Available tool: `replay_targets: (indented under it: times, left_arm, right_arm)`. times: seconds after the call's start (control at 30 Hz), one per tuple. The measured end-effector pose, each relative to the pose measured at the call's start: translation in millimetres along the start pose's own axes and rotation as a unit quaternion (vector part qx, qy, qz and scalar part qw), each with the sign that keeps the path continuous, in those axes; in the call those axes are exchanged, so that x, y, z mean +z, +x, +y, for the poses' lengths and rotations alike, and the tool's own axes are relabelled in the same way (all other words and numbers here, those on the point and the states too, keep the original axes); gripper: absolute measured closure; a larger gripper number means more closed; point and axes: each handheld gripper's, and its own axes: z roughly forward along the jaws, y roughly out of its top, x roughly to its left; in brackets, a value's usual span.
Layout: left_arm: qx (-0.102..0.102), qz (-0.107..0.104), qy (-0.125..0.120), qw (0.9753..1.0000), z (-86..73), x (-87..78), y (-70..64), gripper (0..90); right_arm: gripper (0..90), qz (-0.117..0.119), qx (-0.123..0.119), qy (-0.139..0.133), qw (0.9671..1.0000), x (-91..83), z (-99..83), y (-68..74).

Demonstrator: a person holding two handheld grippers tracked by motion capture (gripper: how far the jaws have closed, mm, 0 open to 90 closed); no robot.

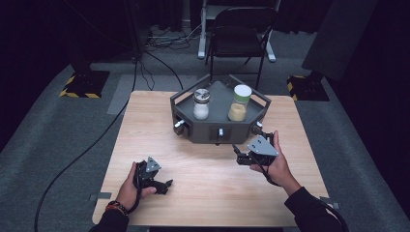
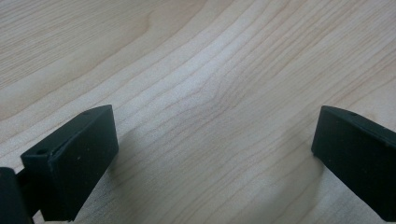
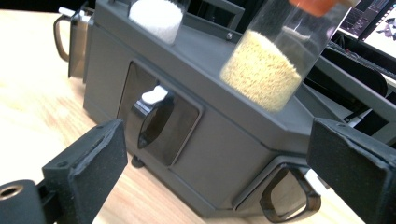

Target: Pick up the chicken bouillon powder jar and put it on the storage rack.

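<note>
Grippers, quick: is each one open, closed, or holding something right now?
Left gripper: open, jaws wide apart over the bare wooden table, holding nothing.
Right gripper: open, holding nothing, jaws facing the grey rack.

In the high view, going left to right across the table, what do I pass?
Left claw → jar of white grains → jar of tan grains → right claw sits low, overlapping that jar's column, so its place is unclear. Both jars stand on the dark grey rack.
</note>
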Motion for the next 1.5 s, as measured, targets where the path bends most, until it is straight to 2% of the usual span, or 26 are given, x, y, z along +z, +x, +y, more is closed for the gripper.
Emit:
replay_targets:
  times: [0.33,0.53,0.87,1.03,1.5]
  left_arm:
    - [0.0,0.0,0.0,1.0,0.0,0.0,0.0,0.0]
    - [0.0,0.0,0.0,1.0,0.0,0.0,-0.1,0.0]
    - [0.0,0.0,0.0,1.0,0.0,0.0,-0.1,0.0]
    - [0.0,0.0,0.0,1.0,0.0,0.0,-0.1,0.0]
    - [0.0,0.0,0.0,1.0,0.0,0.0,-0.1,0.0]
  right_arm:
    - [4.2,0.005,-0.009,0.008,0.9999,-7.0,-13.0,6.0]
    - [3.6,0.01,-0.02,0.02,0.9995,-10.8,-20.9,9.2]
    - [3.6,0.018,-0.021,0.041,0.9988,-20.5,-32.8,11.7]
    - [3.6,0.023,-0.019,0.054,0.9981,-23.6,-38.9,10.6]
    - [3.6,0.023,-0.035,0.08,0.9959,-27.7,-55.7,2.5]
